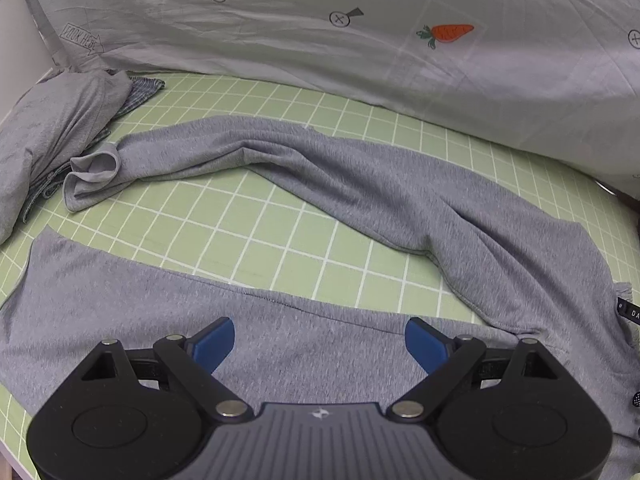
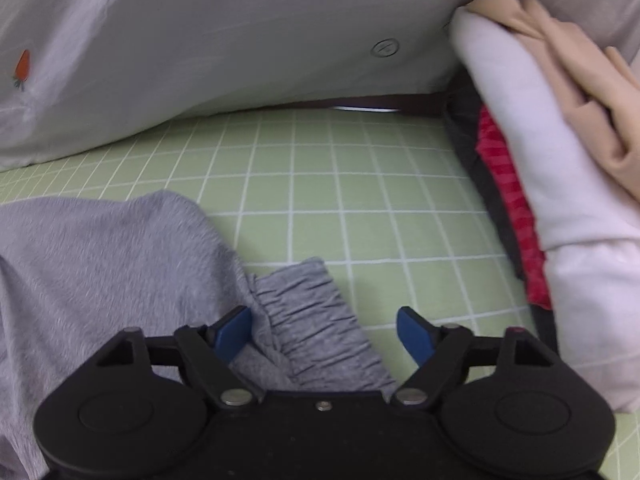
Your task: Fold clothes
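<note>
Grey jogging trousers (image 1: 360, 184) lie spread on the green grid mat (image 1: 248, 232), legs running left, one cuffed end (image 1: 94, 170) at the upper left. My left gripper (image 1: 319, 340) is open above the near leg (image 1: 120, 304), holding nothing. In the right wrist view the trousers' gathered elastic waistband (image 2: 316, 312) lies between the open fingers of my right gripper (image 2: 324, 334), with the grey seat fabric (image 2: 100, 264) to the left. The waistband is not clamped.
A grey quilt with carrot prints (image 1: 360, 40) lies along the back of the mat. A crumpled grey garment over checked cloth (image 1: 52, 132) sits at the far left. A stack of folded white, beige, red and dark clothes (image 2: 552, 184) stands at the right.
</note>
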Demonstrator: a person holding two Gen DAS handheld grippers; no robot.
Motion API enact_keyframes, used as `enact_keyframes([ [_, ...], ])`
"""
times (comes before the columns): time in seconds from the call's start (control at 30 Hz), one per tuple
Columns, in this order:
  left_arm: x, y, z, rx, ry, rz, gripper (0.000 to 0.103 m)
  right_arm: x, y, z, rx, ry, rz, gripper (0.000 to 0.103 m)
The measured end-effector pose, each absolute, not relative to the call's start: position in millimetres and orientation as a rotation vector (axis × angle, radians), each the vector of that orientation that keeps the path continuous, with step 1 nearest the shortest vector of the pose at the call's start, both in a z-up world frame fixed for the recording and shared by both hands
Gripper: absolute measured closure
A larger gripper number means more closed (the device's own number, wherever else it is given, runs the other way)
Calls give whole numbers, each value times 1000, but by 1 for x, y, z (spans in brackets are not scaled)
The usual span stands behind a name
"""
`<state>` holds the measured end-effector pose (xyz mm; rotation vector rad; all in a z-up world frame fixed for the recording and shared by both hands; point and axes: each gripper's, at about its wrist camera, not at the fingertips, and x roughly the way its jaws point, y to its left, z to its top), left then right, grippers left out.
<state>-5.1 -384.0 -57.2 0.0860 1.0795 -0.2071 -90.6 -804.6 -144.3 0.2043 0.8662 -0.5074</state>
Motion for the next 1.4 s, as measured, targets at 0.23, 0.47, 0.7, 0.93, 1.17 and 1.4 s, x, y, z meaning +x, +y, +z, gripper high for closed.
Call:
enact_keyframes([
  [0.23, 3, -386, -63, 87, 1096, -198, 11, -78, -834, -127, 176, 803, -565, 90],
  [0.47, 7, -382, -62, 68, 1091, -190, 11, -79, -877, -102, 261, 697, -716, 71],
  [0.7, -8, -373, -51, 26, 1055, -207, 11, -157, -815, -98, 382, 666, -757, 17],
  [0.93, -36, -364, -37, -5, 1017, -234, 11, -224, -789, -113, 499, 689, -811, 9],
  [1.17, -90, -354, -30, -11, 1024, -246, 11, -288, -766, -128, 614, 707, -859, 22],
  [1.4, -143, -338, -24, -38, 1004, -181, 11, -327, -762, -137, 602, 748, -893, 89],
])
